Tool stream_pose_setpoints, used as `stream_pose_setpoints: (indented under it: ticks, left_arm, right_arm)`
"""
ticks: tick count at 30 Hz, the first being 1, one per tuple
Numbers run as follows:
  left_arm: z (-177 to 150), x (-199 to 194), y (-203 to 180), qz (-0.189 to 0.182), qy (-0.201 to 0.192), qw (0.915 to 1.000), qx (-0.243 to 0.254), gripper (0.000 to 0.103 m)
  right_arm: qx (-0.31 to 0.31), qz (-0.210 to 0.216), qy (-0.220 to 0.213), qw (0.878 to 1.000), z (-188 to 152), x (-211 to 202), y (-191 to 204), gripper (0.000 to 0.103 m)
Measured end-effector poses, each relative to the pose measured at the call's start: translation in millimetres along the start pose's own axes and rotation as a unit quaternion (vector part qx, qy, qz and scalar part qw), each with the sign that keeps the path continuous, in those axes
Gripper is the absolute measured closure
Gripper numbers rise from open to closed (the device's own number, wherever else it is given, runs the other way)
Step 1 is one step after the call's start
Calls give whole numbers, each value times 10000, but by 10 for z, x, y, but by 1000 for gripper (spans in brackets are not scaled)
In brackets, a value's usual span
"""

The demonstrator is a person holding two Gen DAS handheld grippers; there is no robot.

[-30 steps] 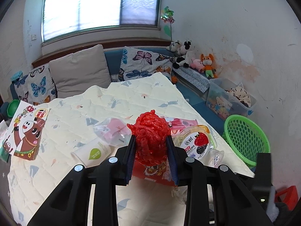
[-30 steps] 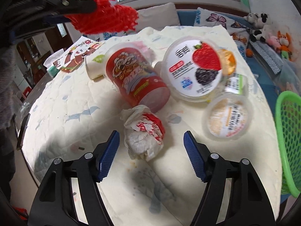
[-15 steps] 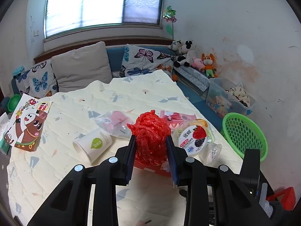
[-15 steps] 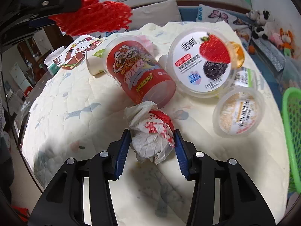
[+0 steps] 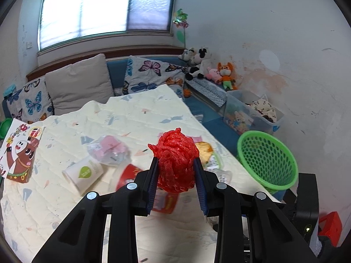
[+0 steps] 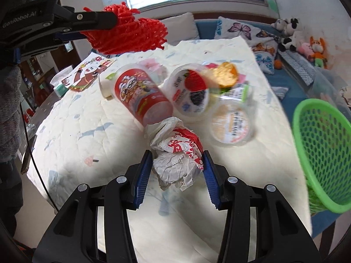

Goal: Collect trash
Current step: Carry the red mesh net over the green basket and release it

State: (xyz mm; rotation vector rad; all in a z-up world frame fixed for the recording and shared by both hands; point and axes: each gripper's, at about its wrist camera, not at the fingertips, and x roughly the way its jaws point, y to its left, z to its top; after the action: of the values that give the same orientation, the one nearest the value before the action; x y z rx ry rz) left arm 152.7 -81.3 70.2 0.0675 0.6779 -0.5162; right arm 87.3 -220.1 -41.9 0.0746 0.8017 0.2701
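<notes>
Now my left tongs (image 5: pixel 175 175) are clamped on a wad of red foam netting (image 5: pixel 175 164), carried above the table (image 5: pixel 65 208). My right tongs (image 6: pixel 177 171) pinch a crumpled paper wrapper (image 6: pixel 177 151) between both pads, just in front of a red snack tube (image 6: pixel 140 94) lying on its side. Beyond sit a fruit-printed cup (image 6: pixel 190 94) and a clear lidded cup (image 6: pixel 232 125). A green basket (image 6: pixel 324 149) stands off the table's right edge.

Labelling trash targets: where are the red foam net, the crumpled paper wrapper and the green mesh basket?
red foam net (image 5: pixel 175 162), left wrist view, middle.
crumpled paper wrapper (image 6: pixel 175 153), right wrist view, centre.
green mesh basket (image 6: pixel 300 114), right wrist view, near rim.
</notes>
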Motion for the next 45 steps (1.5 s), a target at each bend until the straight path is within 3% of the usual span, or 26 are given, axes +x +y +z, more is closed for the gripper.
stream_pose_setpoints:
  ticks: [13, 24, 36, 45]
  left_arm:
    - [-4, 282, -580, -441, 207, 9984, 278, 72]
    - [31, 616, -1159, -753, 442, 9943, 616, 72]
    - [-6, 1028, -1634, -996, 867, 9878, 825, 72]
    - [4, 1265, -1921, -1161, 1026, 9831, 979, 72]
  right_arm:
    - [651, -602, -292, 9956, -179, -497, -730, 56]
    - [1314, -1334, -443, 9813, -344, -877, -1572, 56]
    - [1740, -1946, -365, 9646, -440, -907, -2280, 54]
    - [1877, -2081, -345, 9593, -508, -894, -2437, 47]
